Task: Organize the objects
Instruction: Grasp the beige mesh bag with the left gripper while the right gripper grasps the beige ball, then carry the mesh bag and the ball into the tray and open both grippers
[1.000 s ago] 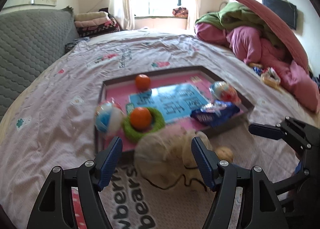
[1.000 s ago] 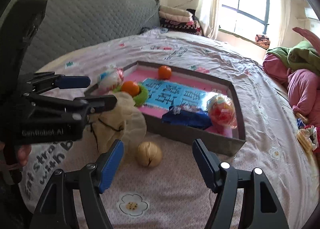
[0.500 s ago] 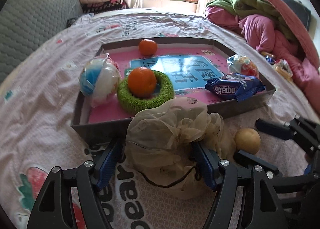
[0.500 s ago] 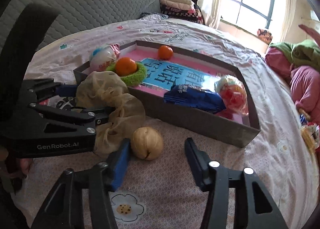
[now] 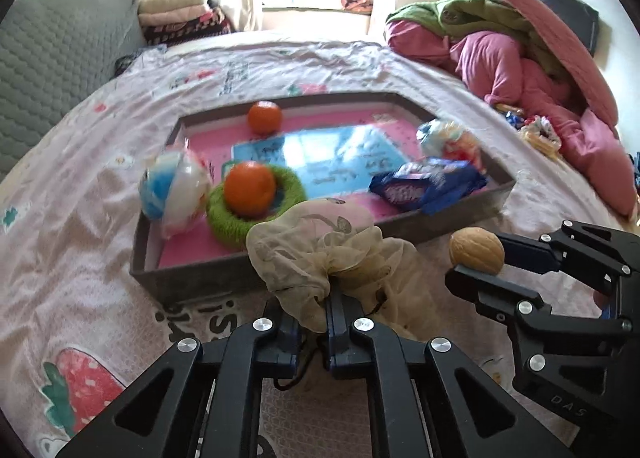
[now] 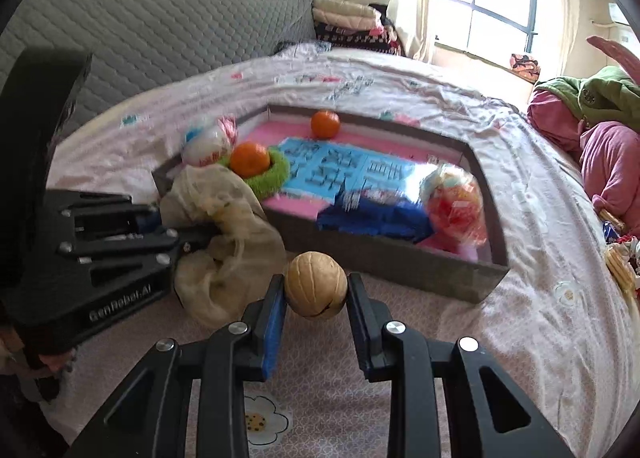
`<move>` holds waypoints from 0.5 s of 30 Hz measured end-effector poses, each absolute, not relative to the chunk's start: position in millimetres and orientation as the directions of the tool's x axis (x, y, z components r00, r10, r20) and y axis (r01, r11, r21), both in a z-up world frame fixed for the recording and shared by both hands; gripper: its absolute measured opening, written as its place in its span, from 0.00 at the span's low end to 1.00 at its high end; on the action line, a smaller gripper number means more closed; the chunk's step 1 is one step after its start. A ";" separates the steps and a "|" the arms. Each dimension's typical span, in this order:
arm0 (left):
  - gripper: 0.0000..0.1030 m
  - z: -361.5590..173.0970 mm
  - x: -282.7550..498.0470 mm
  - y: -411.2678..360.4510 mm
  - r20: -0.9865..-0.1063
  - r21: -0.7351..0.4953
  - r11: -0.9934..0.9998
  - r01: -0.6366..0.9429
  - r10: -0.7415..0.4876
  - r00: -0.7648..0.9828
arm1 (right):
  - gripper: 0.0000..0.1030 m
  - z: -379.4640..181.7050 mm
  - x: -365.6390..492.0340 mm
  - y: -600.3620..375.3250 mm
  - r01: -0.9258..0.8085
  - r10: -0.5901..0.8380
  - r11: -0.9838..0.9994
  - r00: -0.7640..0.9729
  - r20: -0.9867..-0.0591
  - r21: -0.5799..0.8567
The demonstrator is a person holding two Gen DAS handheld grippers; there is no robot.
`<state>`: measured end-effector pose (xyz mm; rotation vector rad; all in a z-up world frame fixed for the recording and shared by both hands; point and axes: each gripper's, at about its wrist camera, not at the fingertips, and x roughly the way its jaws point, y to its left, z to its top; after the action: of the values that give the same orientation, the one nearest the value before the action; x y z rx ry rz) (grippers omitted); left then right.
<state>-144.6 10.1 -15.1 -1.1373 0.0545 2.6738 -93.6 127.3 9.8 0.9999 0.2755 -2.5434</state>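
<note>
Gauzy beige pouch [image 5: 320,254] sits bunched against the tray's [image 5: 192,278] near wall; your left gripper [image 5: 316,318] has just closed and pinches its lower folds. Grasp step; next is a lift over that wall. No clear long axis.

Right wrist view: your right gripper [image 6: 316,298] has been closing and clamps the walnut [image 6: 315,284], seam down, just short of the tray.
</note>
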 end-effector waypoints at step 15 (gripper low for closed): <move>0.09 37.9 -167.5 -3.9 -0.644 -0.061 -0.984 -0.170 0.169 -0.746 | 0.30 56.5 -121.5 139.8 0.388 -0.275 -0.920 -0.743 -0.611 -0.058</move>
<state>-167.5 -3.9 37.9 -1.0233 0.0019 2.7773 -121.5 139.8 56.5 0.8807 0.2574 -2.6275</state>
